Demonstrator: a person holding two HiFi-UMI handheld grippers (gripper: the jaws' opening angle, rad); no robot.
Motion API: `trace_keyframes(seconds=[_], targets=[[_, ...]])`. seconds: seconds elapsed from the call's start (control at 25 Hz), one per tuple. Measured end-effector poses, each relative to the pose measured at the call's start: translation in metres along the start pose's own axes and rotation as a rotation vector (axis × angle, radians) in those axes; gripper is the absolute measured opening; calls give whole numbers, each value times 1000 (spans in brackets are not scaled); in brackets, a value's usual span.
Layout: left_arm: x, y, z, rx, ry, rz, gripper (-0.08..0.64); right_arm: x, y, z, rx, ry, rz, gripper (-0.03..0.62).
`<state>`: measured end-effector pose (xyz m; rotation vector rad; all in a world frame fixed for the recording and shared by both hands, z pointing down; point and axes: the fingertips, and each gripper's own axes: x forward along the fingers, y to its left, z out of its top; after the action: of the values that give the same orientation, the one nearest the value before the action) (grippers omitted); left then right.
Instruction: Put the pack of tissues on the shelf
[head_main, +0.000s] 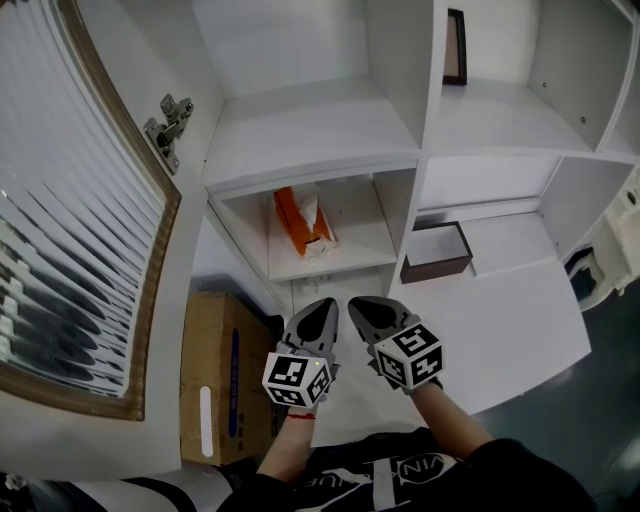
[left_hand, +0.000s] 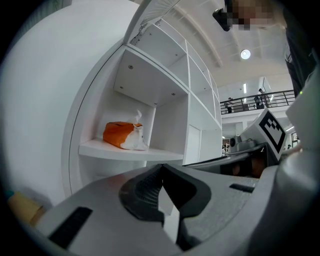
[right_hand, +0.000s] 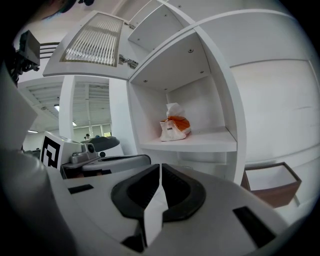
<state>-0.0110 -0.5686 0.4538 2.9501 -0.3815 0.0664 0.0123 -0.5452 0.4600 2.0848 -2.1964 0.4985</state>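
Note:
An orange and white pack of tissues (head_main: 304, 222) lies inside a white shelf compartment (head_main: 345, 255), a tissue sticking out of its top. It also shows in the left gripper view as the pack of tissues (left_hand: 124, 135) and in the right gripper view as the pack of tissues (right_hand: 174, 128). My left gripper (head_main: 327, 305) and right gripper (head_main: 354, 303) hang side by side below that compartment, well clear of the pack. Both are shut with nothing between the jaws. The left gripper (left_hand: 161, 186) and right gripper (right_hand: 160, 182) point toward the shelf.
An open cabinet door (head_main: 80, 200) with ribbed glass swings out at the left, its hinge (head_main: 168, 128) near the shelf unit. A cardboard box (head_main: 225, 375) stands on the floor at the lower left. A dark brown open box (head_main: 437, 252) sits in the compartment to the right.

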Motion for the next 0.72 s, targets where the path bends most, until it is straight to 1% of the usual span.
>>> trace_keyframes(seconds=[0.36, 0.72], targets=[[-6, -11, -22, -14, 44, -20, 6, -2, 5, -22, 3, 37, 9, 17], [-14, -14, -29, -19, 61, -18, 6, -7, 10, -25, -3, 40, 27, 17]])
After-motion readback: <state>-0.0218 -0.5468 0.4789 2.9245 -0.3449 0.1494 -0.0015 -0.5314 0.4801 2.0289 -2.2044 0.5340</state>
